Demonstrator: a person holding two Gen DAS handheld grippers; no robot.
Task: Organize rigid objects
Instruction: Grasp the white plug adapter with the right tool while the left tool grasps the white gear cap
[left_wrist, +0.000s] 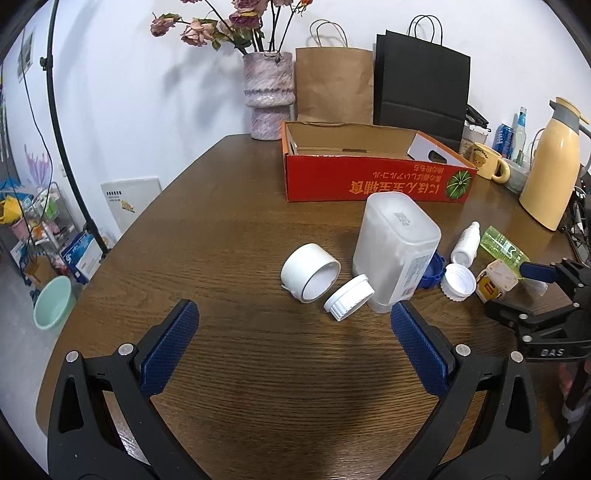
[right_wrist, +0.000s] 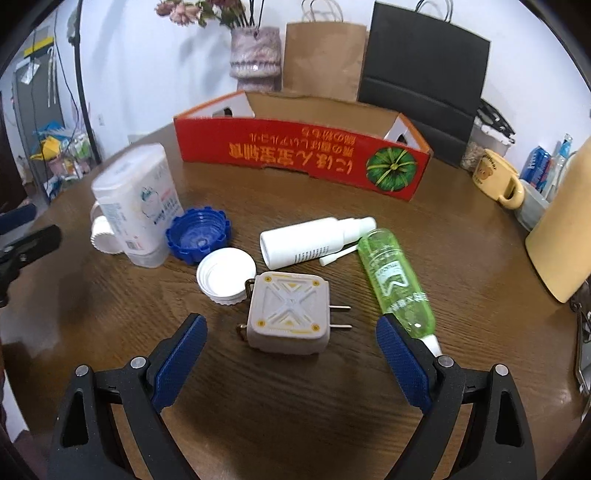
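My left gripper is open above bare wood, just short of a white tape roll and a white ribbed cap. A tall frosted plastic container stands upside down behind them. My right gripper is open around a beige plug adapter, whose prongs point right. Near it lie a white lid, a blue lid, a white spray bottle and a green bottle. The red cardboard box stands open behind.
A vase of flowers, a brown paper bag and a black bag stand behind the box. A yellow mug and a yellow thermos are at the right. The round wooden table ends at the left.
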